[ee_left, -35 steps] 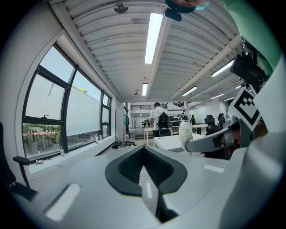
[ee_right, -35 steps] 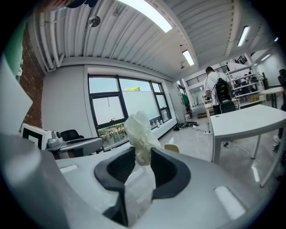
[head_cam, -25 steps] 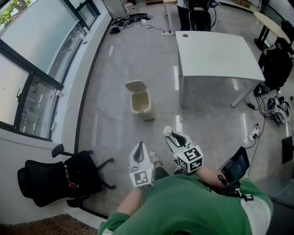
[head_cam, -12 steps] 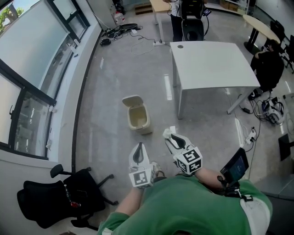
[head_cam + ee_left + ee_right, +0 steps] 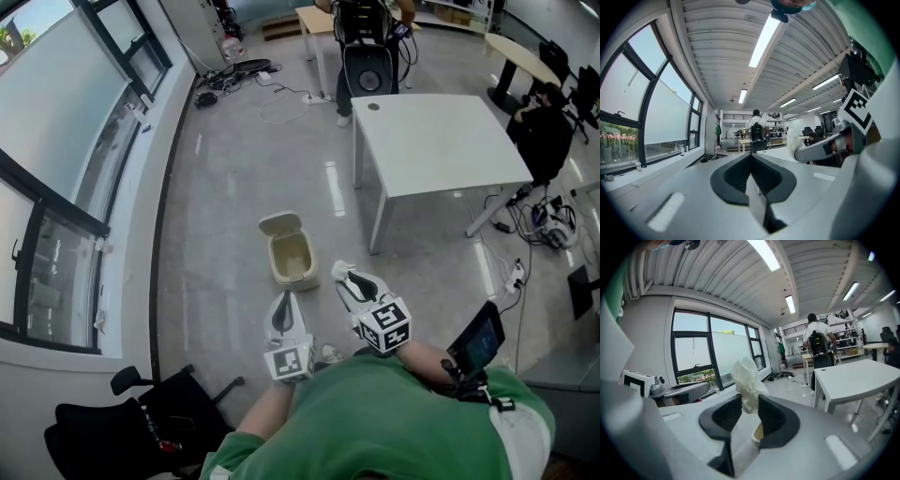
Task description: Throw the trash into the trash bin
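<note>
Crumpled white paper trash (image 5: 747, 380) is clamped in the right gripper (image 5: 749, 401), near the open beige plastic trash bin (image 5: 275, 262) on the grey floor (image 5: 234, 187); the left gripper (image 5: 751, 159) is closed, empty.

Lighting: bright, even daylight from the windows (image 5: 66, 141) at left, plus ceiling strip lights (image 5: 764, 40). Glare: pale streaks on the glossy floor (image 5: 333, 178). Shadows: faint and soft under the white table (image 5: 441, 141). Distortion: strong fisheye bending throughout, with black corners in both gripper views. Focus: left gripper (image 5: 751, 157) and right gripper (image 5: 750, 404) bodies soft near the lens; crumpled tissue (image 5: 747, 378) fairly sharp.
</note>
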`<state>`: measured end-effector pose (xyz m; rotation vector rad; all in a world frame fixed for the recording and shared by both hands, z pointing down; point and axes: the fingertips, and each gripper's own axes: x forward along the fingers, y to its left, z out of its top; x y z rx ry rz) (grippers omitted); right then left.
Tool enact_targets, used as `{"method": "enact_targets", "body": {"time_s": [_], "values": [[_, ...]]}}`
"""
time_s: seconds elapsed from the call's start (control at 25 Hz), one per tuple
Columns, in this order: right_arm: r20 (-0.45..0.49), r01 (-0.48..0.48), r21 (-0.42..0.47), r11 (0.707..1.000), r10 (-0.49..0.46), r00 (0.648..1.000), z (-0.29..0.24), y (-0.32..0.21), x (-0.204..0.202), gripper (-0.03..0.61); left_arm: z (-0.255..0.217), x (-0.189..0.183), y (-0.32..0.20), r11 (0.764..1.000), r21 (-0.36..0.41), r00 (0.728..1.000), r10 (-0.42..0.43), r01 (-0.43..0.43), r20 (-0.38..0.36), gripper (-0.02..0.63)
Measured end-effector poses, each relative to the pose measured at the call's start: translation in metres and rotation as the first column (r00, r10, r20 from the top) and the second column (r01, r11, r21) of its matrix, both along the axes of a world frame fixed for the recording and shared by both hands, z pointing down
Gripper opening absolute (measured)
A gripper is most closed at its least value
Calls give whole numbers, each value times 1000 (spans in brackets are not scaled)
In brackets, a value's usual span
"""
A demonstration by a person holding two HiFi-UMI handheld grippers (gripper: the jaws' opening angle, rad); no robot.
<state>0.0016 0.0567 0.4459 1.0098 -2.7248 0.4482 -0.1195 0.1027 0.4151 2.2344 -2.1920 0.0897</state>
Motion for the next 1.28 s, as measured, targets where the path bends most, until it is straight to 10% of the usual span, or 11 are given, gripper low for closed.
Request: {"method": "enact_targets", "body": {"time_s": [1.28], "values": [[-6,43,-33,999,-43,999,16,-174,-57,112,14,-52,-173,998,-54,1000,-22,24,22,6]]}}
